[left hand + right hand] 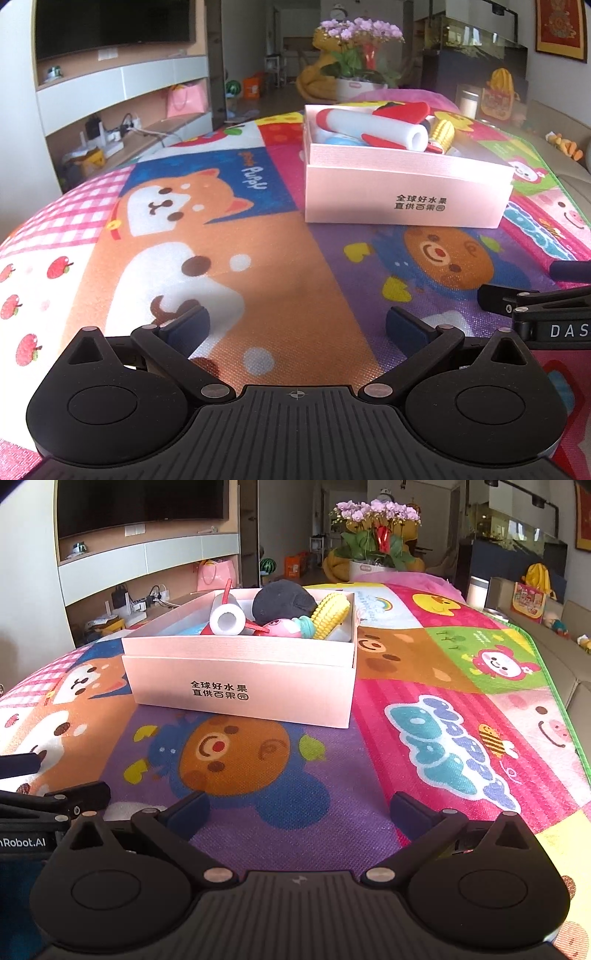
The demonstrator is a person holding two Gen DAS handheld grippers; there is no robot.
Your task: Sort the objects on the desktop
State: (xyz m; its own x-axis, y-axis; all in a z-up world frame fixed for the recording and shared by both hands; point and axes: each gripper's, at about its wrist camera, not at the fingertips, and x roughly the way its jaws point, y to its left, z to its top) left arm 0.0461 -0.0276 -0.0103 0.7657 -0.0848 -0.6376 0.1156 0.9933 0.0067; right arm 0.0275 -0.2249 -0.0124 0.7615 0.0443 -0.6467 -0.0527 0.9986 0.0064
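A pink cardboard box (pixel 406 195) stands on the cartoon play mat (pixel 258 229); it also shows in the right wrist view (pixel 240 686). Inside lie a white roller with red ends (pixel 373 127) (pixel 227 618), a yellow toy corn (pixel 441 133) (pixel 330 614), a dark round item (pixel 282 598) and a pink toy (pixel 282 627). My left gripper (pixel 297 325) is open and empty, low over the mat in front of the box. My right gripper (pixel 299 810) is open and empty, also in front of the box. Each gripper shows at the edge of the other's view.
A potted plant with purple flowers (pixel 376 535) stands past the mat's far end. A TV wall with shelves (pixel 122 74) is at the left. A dark cabinet (pixel 476 62) and a yellow bag (pixel 537 578) are at the right.
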